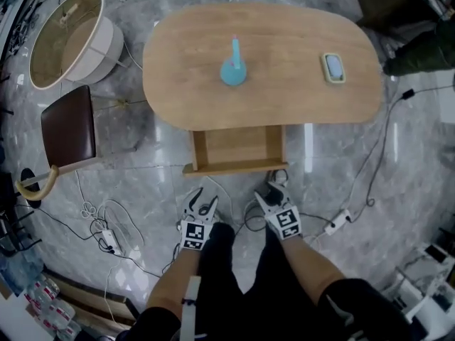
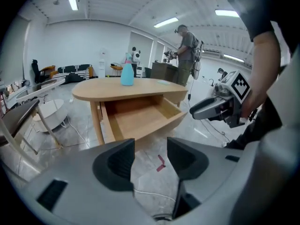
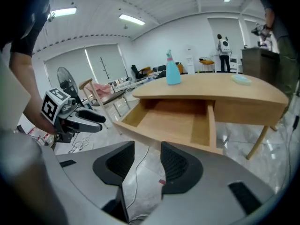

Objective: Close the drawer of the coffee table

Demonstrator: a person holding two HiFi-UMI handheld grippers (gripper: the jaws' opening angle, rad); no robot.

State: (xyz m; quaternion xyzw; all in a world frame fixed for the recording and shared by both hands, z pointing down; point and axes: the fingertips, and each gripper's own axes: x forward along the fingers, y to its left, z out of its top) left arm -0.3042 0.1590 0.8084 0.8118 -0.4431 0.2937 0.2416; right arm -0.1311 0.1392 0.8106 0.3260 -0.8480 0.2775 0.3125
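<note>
The drawer [image 1: 238, 148] sticks out of the table [image 1: 192, 55]; it is open and empty, so the job is not begun. The left gripper [image 1: 205, 203] and the right gripper [image 1: 276, 196] hang side by side, low over the floor; both point down and ahead at the drawer. The drawer front is just ahead of the 2 tips; neither tip touches it, and floor shows in between.

The left gripper's jaws stand wide apart and hold nothing; through the gap there is only floor and a bit of red tape [image 2: 161, 162]. The right gripper's jaws stand apart too, with nothing in them; a white cable [image 3: 136, 177] lies on the floor below them. Farther ahead, past the drawer, 1 blue bottle [image 1: 233, 68] stands on the table top.

All the work is left, I think: bring 1 or 2 tips up to the drawer front; push it straight in until it sits under the table. An even push looks best, or the drawer may jam.
</note>
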